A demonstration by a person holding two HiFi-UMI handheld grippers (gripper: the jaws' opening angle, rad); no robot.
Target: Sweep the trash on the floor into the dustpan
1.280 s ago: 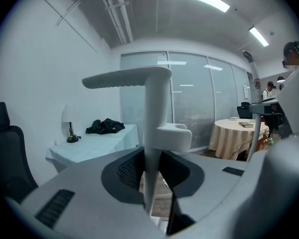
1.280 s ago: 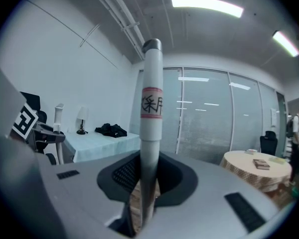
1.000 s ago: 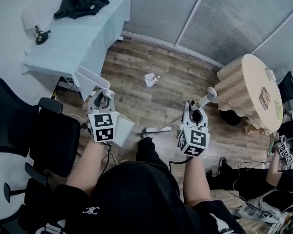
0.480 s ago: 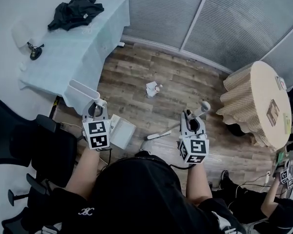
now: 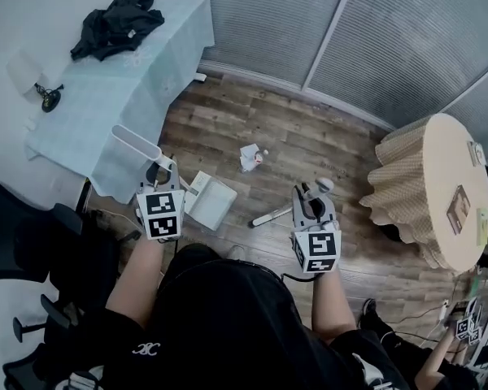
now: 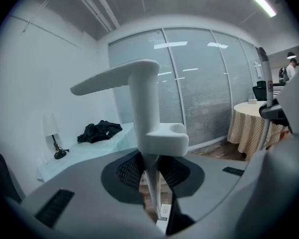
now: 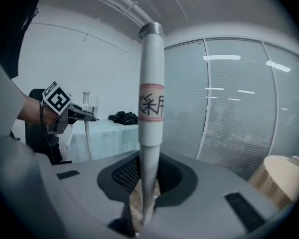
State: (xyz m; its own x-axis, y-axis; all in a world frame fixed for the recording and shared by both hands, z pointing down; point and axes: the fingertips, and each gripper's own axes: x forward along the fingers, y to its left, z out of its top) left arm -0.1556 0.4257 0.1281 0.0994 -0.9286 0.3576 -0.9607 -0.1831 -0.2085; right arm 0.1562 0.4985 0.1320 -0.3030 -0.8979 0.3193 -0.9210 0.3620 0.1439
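Note:
A crumpled white paper scrap [image 5: 250, 157] lies on the wood floor. My left gripper [image 5: 157, 172] is shut on the upright white handle [image 6: 144, 108] of a white dustpan [image 5: 212, 202], whose pan rests on the floor just left of and nearer than the scrap. My right gripper [image 5: 311, 205] is shut on the white broom handle [image 7: 151, 108], which bears a red-edged label. The broom head [image 5: 267, 216] sits on the floor between the two grippers, short of the scrap. In the left gripper view my left gripper [image 6: 152, 183] clamps the stem; my right gripper [image 7: 144, 183] clamps the broomstick.
A table under a pale blue cloth [image 5: 126, 75] stands at the left with a black garment [image 5: 114, 23] and a lamp [image 5: 45, 96]. A round table with a checked cloth [image 5: 427, 185] is at the right. A black office chair [image 5: 32, 242] is behind my left arm.
I have stepped forward. The dustpan and the broom head now sit closer to the paper scrap, and both grippers keep their hold.

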